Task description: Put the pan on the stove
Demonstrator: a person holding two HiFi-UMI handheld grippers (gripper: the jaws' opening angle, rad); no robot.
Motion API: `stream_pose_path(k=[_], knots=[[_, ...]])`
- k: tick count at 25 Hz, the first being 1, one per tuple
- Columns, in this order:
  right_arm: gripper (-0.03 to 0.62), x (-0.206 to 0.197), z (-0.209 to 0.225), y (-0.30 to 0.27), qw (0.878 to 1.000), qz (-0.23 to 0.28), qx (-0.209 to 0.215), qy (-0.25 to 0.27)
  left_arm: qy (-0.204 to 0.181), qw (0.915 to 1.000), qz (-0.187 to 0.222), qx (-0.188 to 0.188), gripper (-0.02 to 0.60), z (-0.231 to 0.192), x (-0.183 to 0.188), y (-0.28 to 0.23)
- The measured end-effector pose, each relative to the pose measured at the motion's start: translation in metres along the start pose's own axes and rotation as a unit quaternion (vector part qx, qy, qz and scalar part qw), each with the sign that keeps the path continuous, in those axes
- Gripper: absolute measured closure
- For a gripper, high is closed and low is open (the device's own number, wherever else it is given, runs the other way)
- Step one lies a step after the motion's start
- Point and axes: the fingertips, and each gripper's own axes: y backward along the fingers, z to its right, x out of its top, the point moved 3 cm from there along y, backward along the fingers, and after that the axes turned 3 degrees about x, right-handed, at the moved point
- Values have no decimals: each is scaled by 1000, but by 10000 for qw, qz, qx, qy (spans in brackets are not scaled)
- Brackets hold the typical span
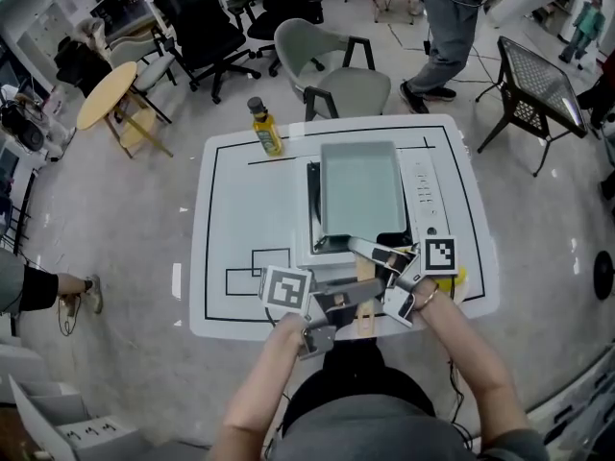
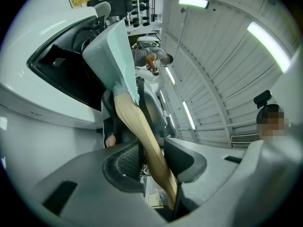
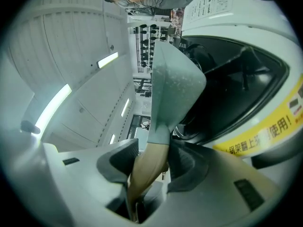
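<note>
A pale green rectangular pan (image 1: 360,195) lies over the black glass of a white stove (image 1: 423,185) on the table; whether it rests on the glass I cannot tell. Its wooden handle (image 1: 364,273) points toward me. My left gripper (image 1: 351,296) is shut on the handle from the left, and my right gripper (image 1: 377,262) is shut on it from the right, nearer the pan. In the left gripper view the handle (image 2: 144,141) runs between the pads up to the pan (image 2: 111,56) beside the stove's glass (image 2: 61,72). The right gripper view shows the handle (image 3: 147,169), pan (image 3: 173,79) and glass (image 3: 232,93).
The white table (image 1: 207,257) has black lines marked on it. A yellow oil bottle (image 1: 266,131) stands at its far left edge. Behind are a grey chair (image 1: 332,70), a round wooden side table (image 1: 106,94), a black mesh chair (image 1: 538,84) and a standing person (image 1: 447,27).
</note>
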Motion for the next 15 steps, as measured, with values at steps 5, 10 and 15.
stream_pose_path(k=[5,10,15], knots=[[416,3,2,-1,10000,-59,-22,-40,106,9999,48,-2,451,-1,3,-2],[414,7,3,-2,9999,-67,9,-153,296,9993,170,-127,451,2,7,-5],[413,8,4,-2,9998,-98,1,-199,411,9985,280,-240,451,6,9,-6]])
